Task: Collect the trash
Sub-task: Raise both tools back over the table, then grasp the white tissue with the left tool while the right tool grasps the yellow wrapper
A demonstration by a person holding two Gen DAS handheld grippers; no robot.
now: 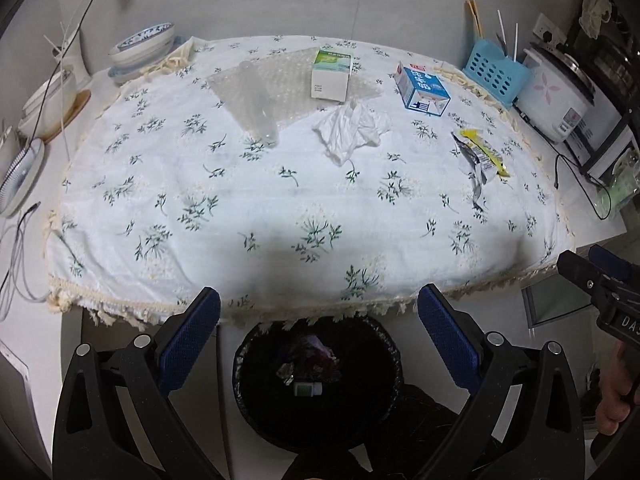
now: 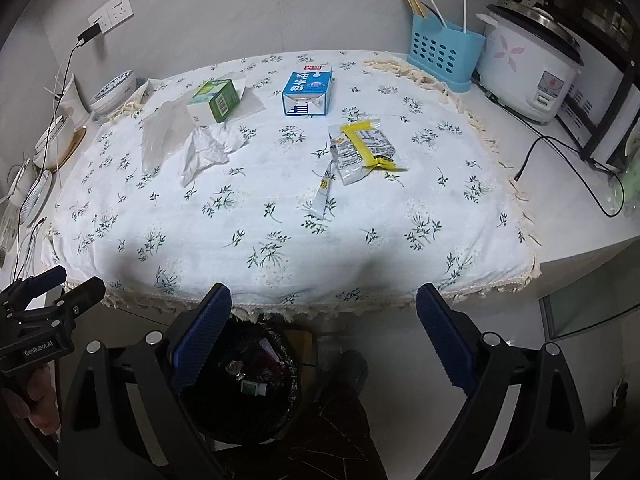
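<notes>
Both hand-held grippers, left (image 1: 319, 334) and right (image 2: 323, 330): wide open, empty, low centre of frame, above black mesh waste bin (image 1: 372, 344).

Trash on floral-clothed counter (image 2: 280, 240), upper half of frame: crumpled white tissue (image 2: 210, 148), torn yellow-and-silver snack wrapper (image 2: 362, 146), blue-and-white milk carton (image 2: 307, 88), green-and-white box (image 2: 214, 101).

Advised: nearest flat wrapper first, pinched by raised edge.

Bin contents: small green-labelled bottle (image 2: 253, 388), crumpled scraps.

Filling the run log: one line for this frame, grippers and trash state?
left gripper open, empty | right gripper open, empty | trash bin below table edge | on tablecloth: crumpled tissue, blue milk carton, green box, yellow wrapper
</notes>
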